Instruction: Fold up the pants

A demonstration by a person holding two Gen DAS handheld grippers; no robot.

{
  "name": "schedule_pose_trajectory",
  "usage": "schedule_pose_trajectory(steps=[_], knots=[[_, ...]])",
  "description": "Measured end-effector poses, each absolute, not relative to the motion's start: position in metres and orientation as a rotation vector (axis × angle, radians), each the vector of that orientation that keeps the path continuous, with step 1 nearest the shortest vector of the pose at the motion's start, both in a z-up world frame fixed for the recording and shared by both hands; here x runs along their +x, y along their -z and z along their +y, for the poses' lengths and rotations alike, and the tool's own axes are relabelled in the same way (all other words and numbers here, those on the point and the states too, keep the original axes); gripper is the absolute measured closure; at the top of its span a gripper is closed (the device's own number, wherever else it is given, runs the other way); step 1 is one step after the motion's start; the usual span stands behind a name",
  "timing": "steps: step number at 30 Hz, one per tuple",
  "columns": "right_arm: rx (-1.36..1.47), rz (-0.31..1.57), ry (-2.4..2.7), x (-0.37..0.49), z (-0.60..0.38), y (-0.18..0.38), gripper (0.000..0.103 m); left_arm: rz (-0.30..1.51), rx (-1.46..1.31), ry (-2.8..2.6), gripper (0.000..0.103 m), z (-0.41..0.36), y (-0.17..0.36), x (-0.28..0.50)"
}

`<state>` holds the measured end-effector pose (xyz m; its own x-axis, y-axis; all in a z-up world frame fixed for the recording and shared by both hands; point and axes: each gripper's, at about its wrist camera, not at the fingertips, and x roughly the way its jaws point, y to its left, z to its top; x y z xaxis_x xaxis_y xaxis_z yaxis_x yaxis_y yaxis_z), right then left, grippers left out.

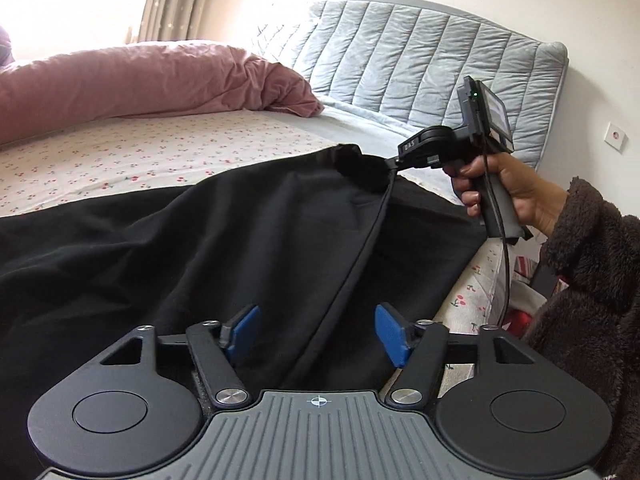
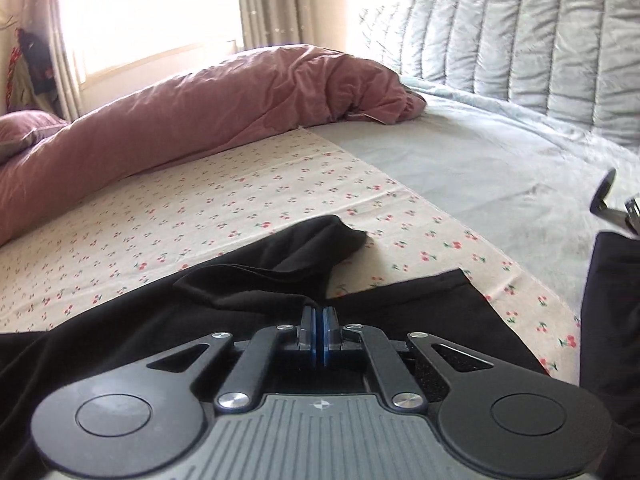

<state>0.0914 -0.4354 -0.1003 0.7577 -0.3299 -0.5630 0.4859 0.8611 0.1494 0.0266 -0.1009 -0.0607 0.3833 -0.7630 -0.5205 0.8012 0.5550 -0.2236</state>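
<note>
Fabric of the black pants (image 1: 200,240) looks soft, light and floppy, draped across the bed (image 1: 160,148). Right tongs (image 2: 319,334) pinch a raised edge, pressed together on cloth; left tongs (image 1: 318,332) hover spread. Hems or seams likely give the firmest hold.

The left gripper (image 1: 318,334) was held low with its blue pads (image 1: 390,334) spread wide apart, nothing caught between them. The right gripper (image 2: 319,334) was pressed closed, its pads (image 2: 330,334) brought together on black cloth. Its handle was gripped by the right hand (image 1: 516,190), the arm covered by a brown fleece sleeve (image 1: 588,280).
</note>
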Motion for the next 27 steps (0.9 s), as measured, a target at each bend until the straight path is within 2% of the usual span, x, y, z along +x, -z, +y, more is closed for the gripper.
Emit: schedule_pose_trajectory(steps=[2,5,6,7,8,10,12,15,21,23,24,25,27], knots=[[0.421,0.573,0.481,0.078,-0.455,0.106,0.102,0.659,0.087,1.011,0.059,-0.105,0.066,0.03],[0.572,0.62,0.543,0.063,-0.476,0.119,0.101,0.685,0.121,1.005,0.063,-0.11,0.072,0.033],[0.573,0.628,0.562,0.06,-0.479,0.122,0.097,0.684,0.132,1.001,0.064,-0.111,0.073,0.033],[0.573,0.627,0.567,0.058,-0.48,0.123,0.084,0.683,0.138,0.999,0.064,-0.112,0.073,0.034],[0.587,0.623,0.57,0.056,-0.482,0.126,0.081,0.684,0.138,0.999,0.064,-0.112,0.074,0.034],[0.642,0.598,0.539,0.053,-0.488,0.128,0.069,0.683,0.141,0.998,0.064,-0.113,0.073,0.034],[0.691,0.569,0.515,0.05,-0.491,0.129,0.062,0.681,0.149,0.996,0.065,-0.113,0.074,0.033],[0.725,0.539,0.525,0.05,-0.497,0.131,0.06,0.671,0.171,0.987,0.069,-0.116,0.075,0.032],[0.732,0.465,0.598,0.053,-0.501,0.14,0.061,0.653,0.157,0.953,0.087,-0.116,0.076,0.032],[0.662,0.45,0.613,0.063,-0.499,0.142,0.065,0.647,0.151,0.946,0.093,-0.116,0.077,0.032],[0.621,0.453,0.627,0.068,-0.498,0.143,0.08,0.644,0.146,0.942,0.095,-0.116,0.077,0.032],[0.588,0.463,0.629,0.072,-0.498,0.142,0.1,0.642,0.137,0.94,0.099,-0.116,0.077,0.033],[0.597,0.485,0.645,0.071,-0.498,0.137,0.1,0.633,0.118,0.935,0.103,-0.115,0.075,0.033]])
